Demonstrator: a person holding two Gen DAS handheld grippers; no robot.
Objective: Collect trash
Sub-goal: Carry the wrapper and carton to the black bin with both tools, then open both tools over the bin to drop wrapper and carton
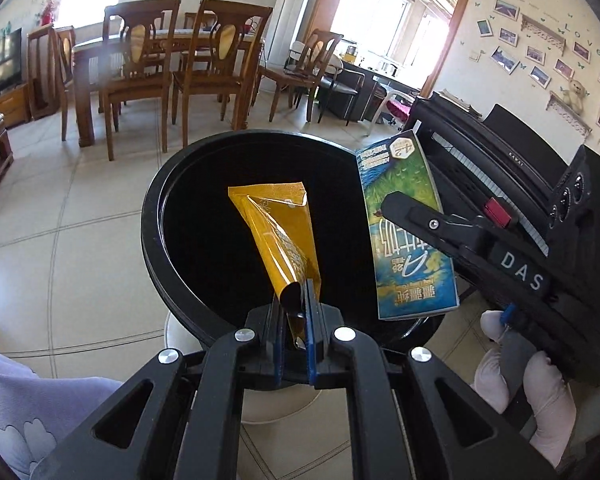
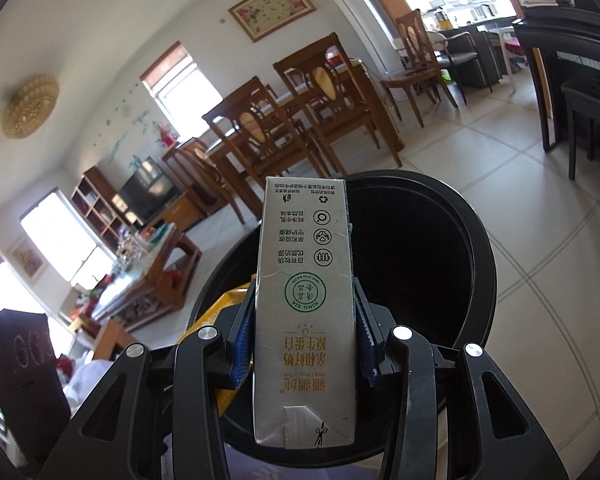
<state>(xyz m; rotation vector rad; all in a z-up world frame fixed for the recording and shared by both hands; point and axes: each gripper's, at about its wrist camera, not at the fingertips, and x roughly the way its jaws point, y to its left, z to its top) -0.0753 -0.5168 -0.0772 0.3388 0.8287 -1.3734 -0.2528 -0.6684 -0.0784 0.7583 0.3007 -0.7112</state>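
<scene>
Left tongs [image 1: 296, 320] pinch a crinkled gold wrapper [image 1: 276, 236]; right tongs [image 2: 304, 344] clamp a silver-sided milk carton [image 2: 306, 300].

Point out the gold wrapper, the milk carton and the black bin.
gold wrapper [image 1: 278, 236]: left wrist view, middle of the foil above the pads.
milk carton [image 2: 305, 280]: right wrist view, grey side panel at the green seal.
black bin [image 1: 150, 216]: left wrist view, left side of the rim.

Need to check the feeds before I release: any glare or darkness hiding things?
Left wrist view: window glare washes the background; the bin interior is pure black, the gold wrapper sharp. Right wrist view: windows blown out, the milk carton crisp, fisheye bending the room.
</scene>
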